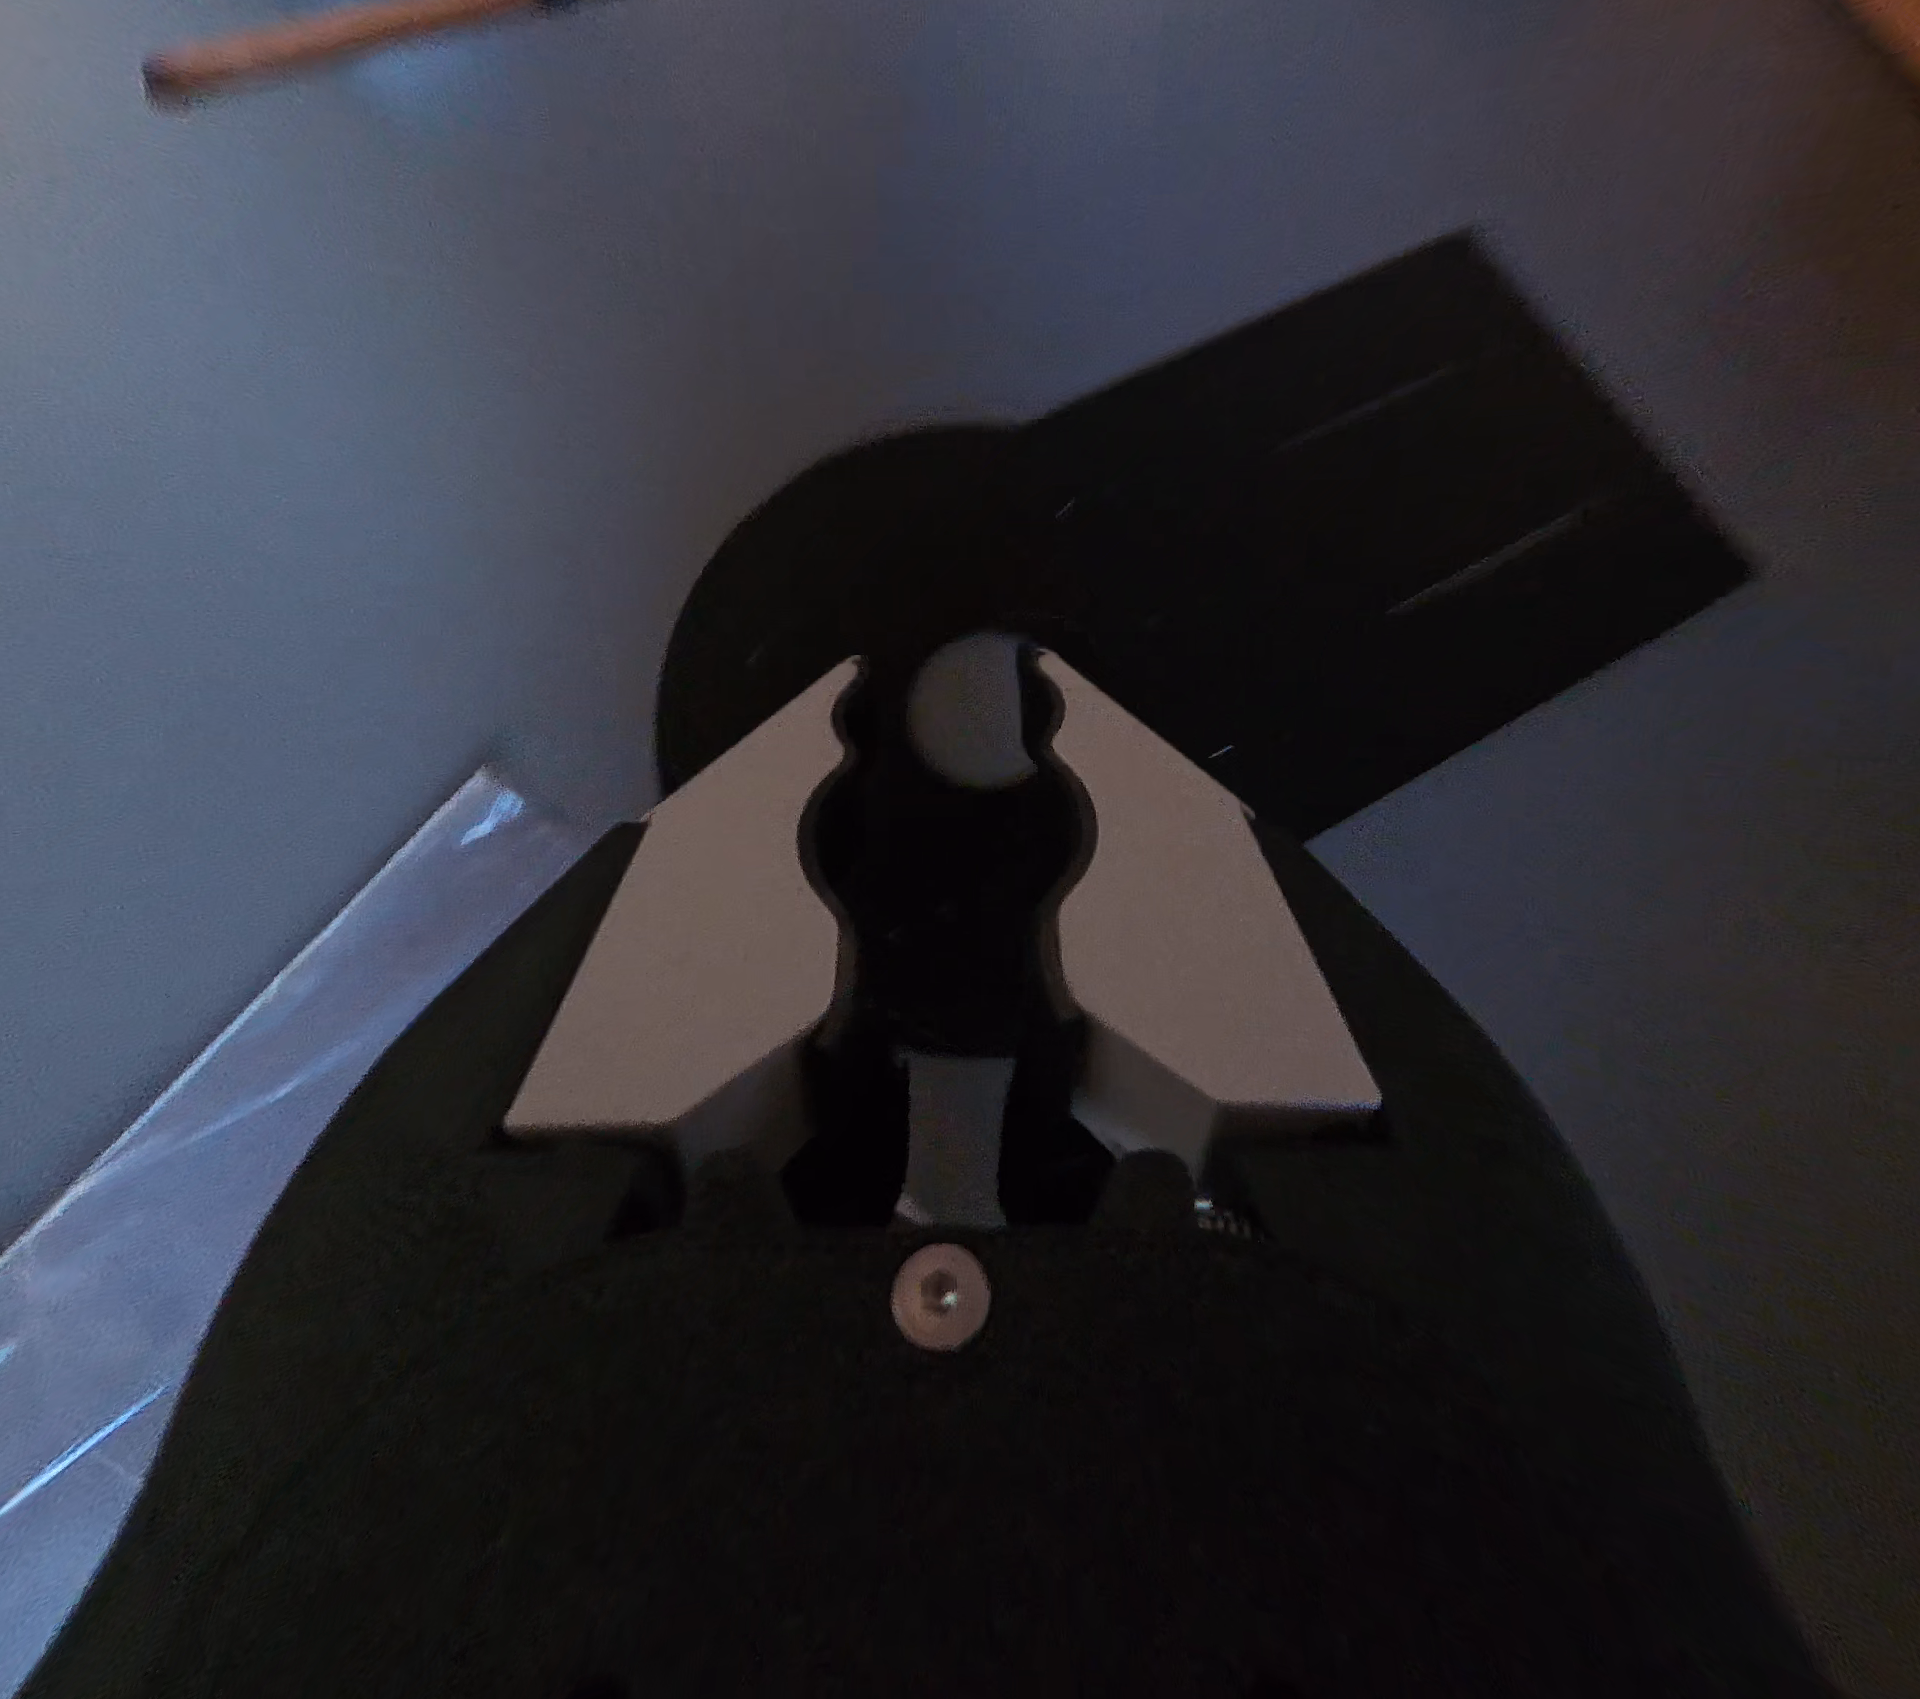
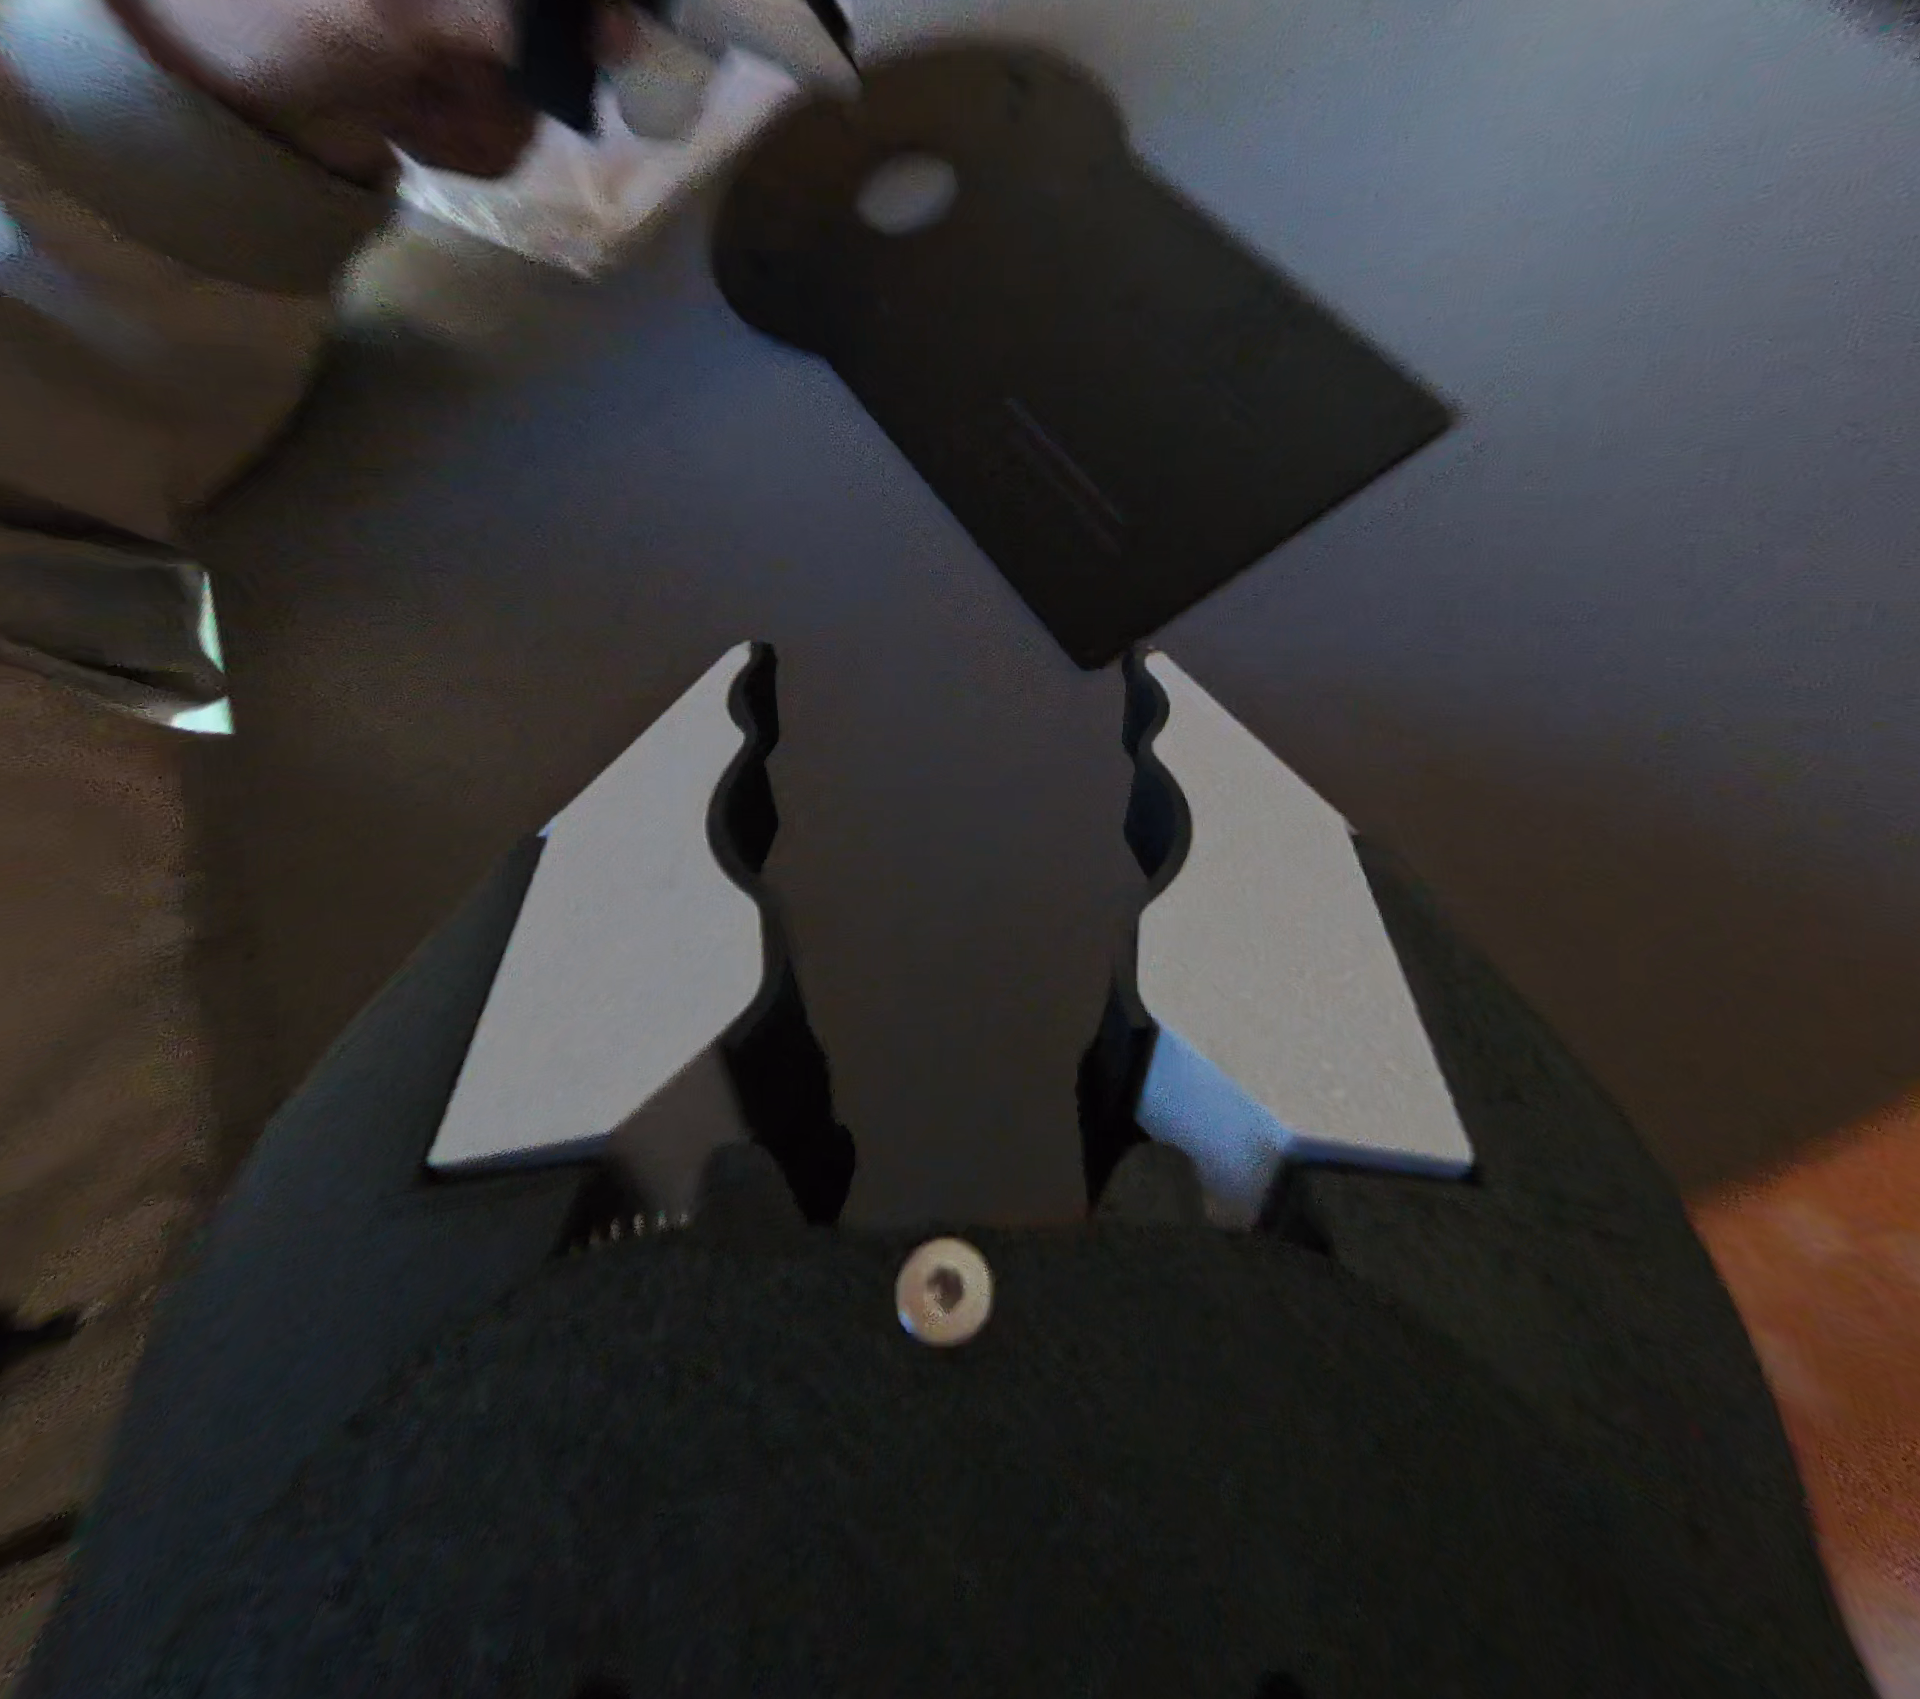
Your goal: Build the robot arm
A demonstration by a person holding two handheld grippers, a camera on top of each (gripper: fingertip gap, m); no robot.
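Two views, both blurred. Left wrist view: left gripper (image 1: pixel 951 662) fingers nearly together over the round holed end of a flat black tag (image 1: pixel 1351 527) lying on the grey table (image 1: pixel 416 402); grip unconfirmed. Right wrist view: right gripper (image 2: pixel 951 662) fingers apart, just short of the tag's (image 2: pixel 1060 361) square end; left gripper (image 2: pixel 842 54) meets its round end.

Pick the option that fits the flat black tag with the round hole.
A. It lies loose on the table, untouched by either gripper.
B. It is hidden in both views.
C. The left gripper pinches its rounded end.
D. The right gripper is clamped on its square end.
C: the left gripper has its fingertips closed over the rounded end of the black tag, while the right gripper is open just short of the square end.
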